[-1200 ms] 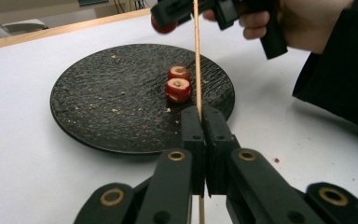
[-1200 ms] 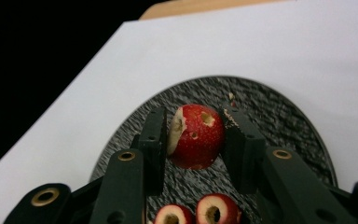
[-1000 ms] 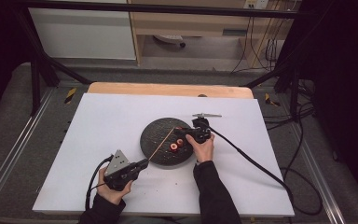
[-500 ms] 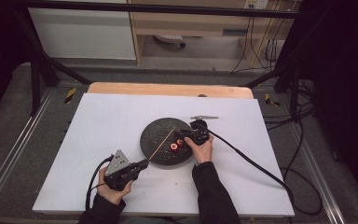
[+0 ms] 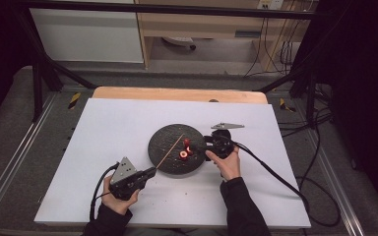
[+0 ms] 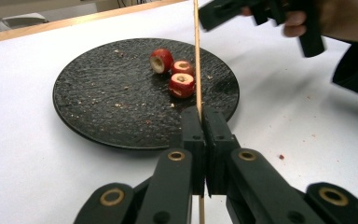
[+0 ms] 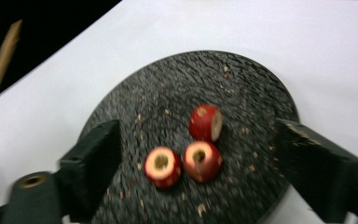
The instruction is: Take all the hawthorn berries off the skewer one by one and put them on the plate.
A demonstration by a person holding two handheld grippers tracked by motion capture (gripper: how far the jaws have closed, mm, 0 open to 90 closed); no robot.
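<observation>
Since a second ago, almost nothing moves: the right gripper [image 5: 200,146] stays at the plate's right edge, the left gripper [image 5: 150,171] near its front edge. White table [image 5: 108,128] lies bare and open all around the round black plate [image 5: 162,142], which sits near the middle. Right gripper's jaws are spread wide above three red fruit pieces [image 7: 189,149], clustered together on the plate's right half. Left gripper's jaws are pressed together, pinching a thin wooden skewer [image 6: 196,60] that slants over the plate, just beside the fruit.
</observation>
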